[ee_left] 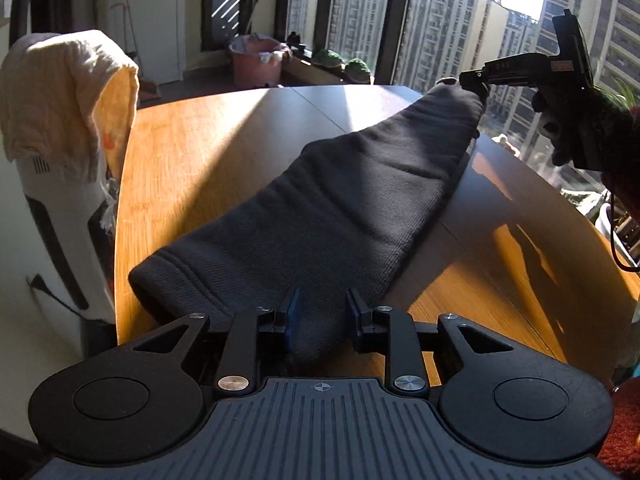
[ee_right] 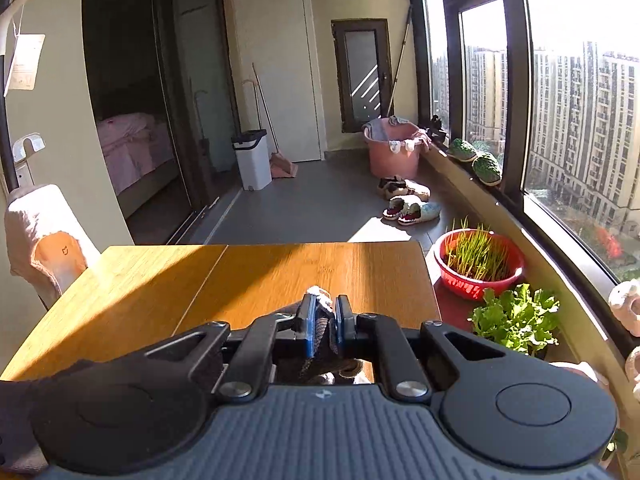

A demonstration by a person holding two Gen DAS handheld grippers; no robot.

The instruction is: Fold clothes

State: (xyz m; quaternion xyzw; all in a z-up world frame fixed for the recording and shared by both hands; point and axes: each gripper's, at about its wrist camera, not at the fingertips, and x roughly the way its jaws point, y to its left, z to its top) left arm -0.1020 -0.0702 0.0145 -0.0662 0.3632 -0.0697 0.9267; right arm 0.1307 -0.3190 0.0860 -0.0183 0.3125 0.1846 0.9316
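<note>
**Dark garment stretched between both tools over the bench**

From my left wrist view, the dark garment (ee_left: 332, 200) ran as a long band from 6 o'clock up toward 2 o'clock across the wooden bench (ee_left: 192, 152). Its near hemmed end sat between the fingers of the left tool (ee_left: 323, 312), which stood partly apart; cloth filled the gap, but I could not tell whether the blue pads actually pressed on it. Its far end rose off the bench at about 2 o'clock, where the right tool (ee_left: 476, 84) had it pinched at the tip, a gloved hand (ee_left: 576, 136) behind it.

In my right wrist view, the right tool (ee_right: 325, 320) was closed tight on a fold of the dark knit fabric (ee_right: 320, 332), the cloth bunched between the blue pads at 6 o'clock. A small pale scrap showed just past the fingertips; I could not make out what it was.

A pale towel (ee_left: 60, 96) hung over a white appliance at 9 o'clock beside the bench. A pink bucket (ee_right: 394, 152) stood at 1 o'clock by the window.
</note>
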